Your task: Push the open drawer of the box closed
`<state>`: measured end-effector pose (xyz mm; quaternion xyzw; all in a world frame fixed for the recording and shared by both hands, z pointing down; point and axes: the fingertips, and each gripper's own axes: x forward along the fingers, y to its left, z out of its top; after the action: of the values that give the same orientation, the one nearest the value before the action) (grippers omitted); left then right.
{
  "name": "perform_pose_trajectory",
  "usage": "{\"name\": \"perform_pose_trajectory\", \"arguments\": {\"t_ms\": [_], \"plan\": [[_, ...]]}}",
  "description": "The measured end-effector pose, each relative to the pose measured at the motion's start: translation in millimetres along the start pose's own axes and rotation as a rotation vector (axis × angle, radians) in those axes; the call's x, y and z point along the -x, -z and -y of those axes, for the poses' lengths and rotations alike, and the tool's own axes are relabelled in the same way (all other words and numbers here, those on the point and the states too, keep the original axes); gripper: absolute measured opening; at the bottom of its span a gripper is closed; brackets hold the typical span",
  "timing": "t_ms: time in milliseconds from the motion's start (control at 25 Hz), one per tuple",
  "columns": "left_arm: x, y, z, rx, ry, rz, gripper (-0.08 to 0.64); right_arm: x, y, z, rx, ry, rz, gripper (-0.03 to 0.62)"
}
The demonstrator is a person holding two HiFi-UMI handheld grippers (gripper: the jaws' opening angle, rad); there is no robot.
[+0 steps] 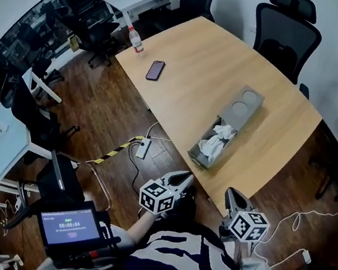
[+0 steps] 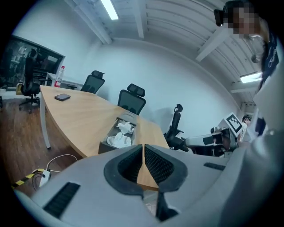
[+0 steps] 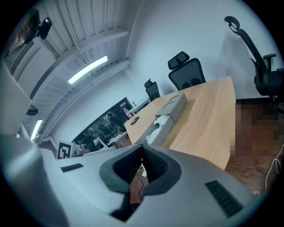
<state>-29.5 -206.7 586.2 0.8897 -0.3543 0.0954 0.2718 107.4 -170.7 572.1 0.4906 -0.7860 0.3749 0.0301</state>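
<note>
A long grey box (image 1: 245, 104) lies on the wooden table (image 1: 192, 59). Its drawer (image 1: 206, 153) is pulled out toward the table's near edge, with crumpled white tissue (image 1: 218, 138) inside. Both grippers are held below that edge, off the table and clear of the box. My left gripper (image 1: 183, 176) is shut and empty, and so is my right gripper (image 1: 230, 193). In the left gripper view the jaws (image 2: 143, 148) meet, with the drawer (image 2: 106, 145) ahead and slightly left. The right gripper view shows closed jaws (image 3: 142, 150) and the box (image 3: 174, 107) ahead.
A dark phone (image 1: 155, 70) and a bottle (image 1: 136, 40) sit at the table's far left end. Black office chairs (image 1: 287, 29) stand behind the table. A power strip (image 1: 143, 148), cables and striped tape lie on the wooden floor. A screen device (image 1: 69, 226) hangs low left.
</note>
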Motion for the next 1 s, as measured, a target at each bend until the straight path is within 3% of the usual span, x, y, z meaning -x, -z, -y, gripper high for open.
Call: {"name": "perform_pose_trajectory", "arguments": {"t_ms": [240, 520, 840, 1000], "plan": [[-31, 9, -49, -0.066, 0.027, -0.144, 0.003, -47, -27, 0, 0.005, 0.019, -0.006, -0.002], [-65, 37, -81, -0.139, 0.114, -0.338, 0.003, -71, -52, 10, -0.009, 0.092, 0.008, -0.002], [-72, 41, -86, -0.148, 0.275, -0.401, 0.003, -64, -60, 41, -0.083, 0.231, 0.071, -0.002], [-83, 33, -94, -0.227, 0.270, -0.406, 0.003, -69, -61, 44, -0.097, 0.257, 0.095, -0.002]]}}
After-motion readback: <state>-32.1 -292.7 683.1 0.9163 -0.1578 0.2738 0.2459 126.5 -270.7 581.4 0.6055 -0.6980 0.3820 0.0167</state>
